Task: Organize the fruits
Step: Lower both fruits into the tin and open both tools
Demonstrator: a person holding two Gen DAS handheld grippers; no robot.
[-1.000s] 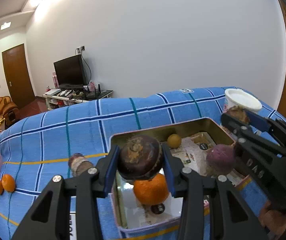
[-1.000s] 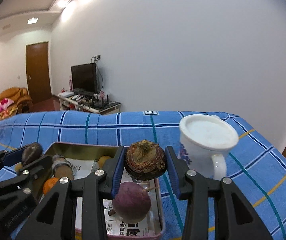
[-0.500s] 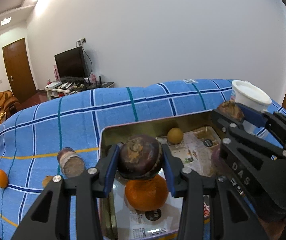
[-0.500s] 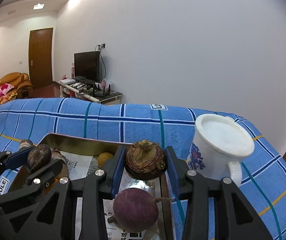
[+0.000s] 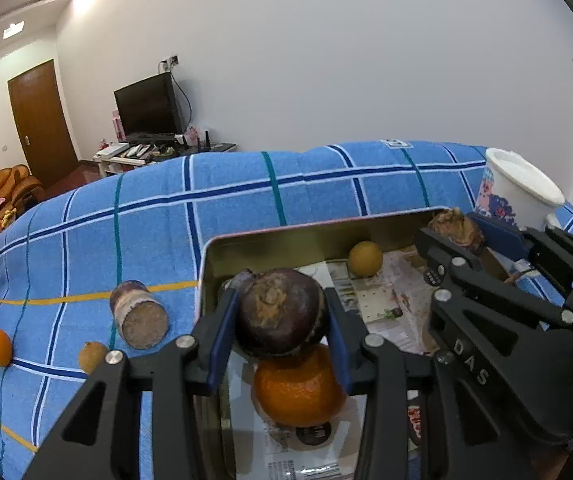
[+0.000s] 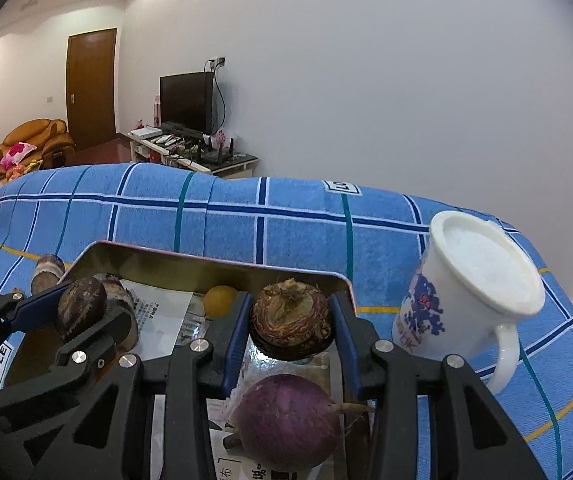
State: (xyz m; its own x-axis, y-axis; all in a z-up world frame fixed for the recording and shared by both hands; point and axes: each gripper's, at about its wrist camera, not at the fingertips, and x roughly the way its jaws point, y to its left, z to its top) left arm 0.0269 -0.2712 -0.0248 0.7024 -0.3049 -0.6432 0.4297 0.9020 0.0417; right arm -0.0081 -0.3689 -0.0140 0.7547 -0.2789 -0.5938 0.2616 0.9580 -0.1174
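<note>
Blue-padded jaws of the left gripper [image 5: 280, 320] are clamped on a dark purple-brown round fruit [image 5: 282, 312], held above a large orange [image 5: 298, 390] lying in the shallow gold-coloured metal tin [image 5: 326, 228]. A brown, ringed, rough-skinned round fruit [image 6: 291, 320] is likewise gripped by the right gripper [image 6: 291, 322] over the tin's far right corner, above a purple round root vegetable [image 6: 286, 420]. A white ceramic mug with blue print [image 6: 470, 292] stands just beside the tin on the blue checked cloth [image 6: 286, 220].
</note>
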